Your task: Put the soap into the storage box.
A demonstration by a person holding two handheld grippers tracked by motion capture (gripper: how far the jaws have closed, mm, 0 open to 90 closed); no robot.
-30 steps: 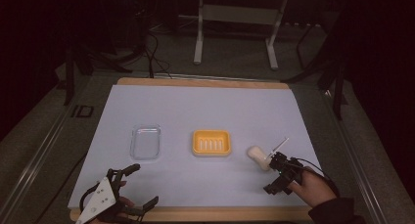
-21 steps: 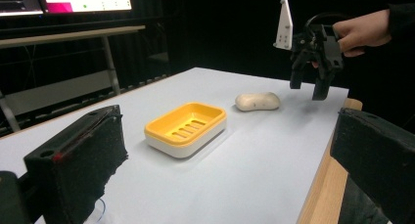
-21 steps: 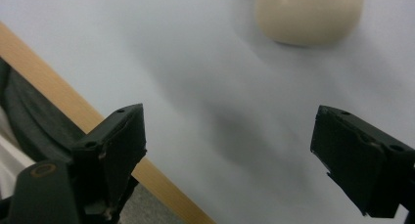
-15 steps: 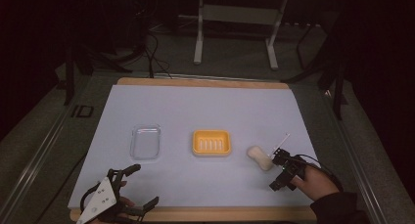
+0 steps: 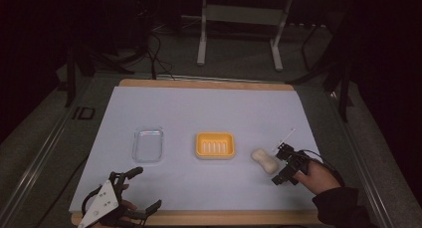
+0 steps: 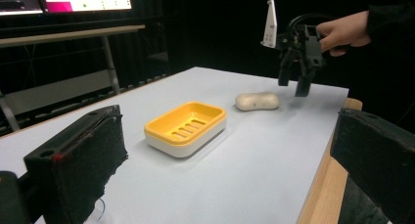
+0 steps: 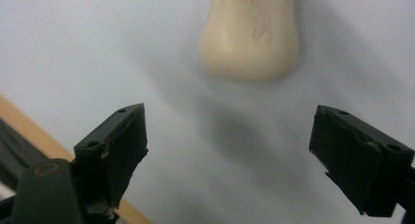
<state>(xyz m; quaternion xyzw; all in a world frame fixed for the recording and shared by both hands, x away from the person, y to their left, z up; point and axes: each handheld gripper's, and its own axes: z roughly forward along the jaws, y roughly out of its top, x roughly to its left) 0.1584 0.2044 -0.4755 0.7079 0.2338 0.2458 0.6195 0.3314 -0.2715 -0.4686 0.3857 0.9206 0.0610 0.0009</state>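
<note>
The cream soap bar (image 5: 264,160) is lying flat on the white table cover (image 5: 209,108), just beside the orange soap dish (image 5: 215,145) at the dish's 4 o'clock. The right gripper (image 5: 282,164) is hanging just off the bar's 3 o'clock side, its jaws standing wide apart with nothing between them. A clear plastic lid (image 5: 148,145) is sitting at the dish's 9 o'clock. The left gripper (image 5: 135,190) is resting near the front edge at 7 o'clock, jaws spread and holding nothing.
</note>
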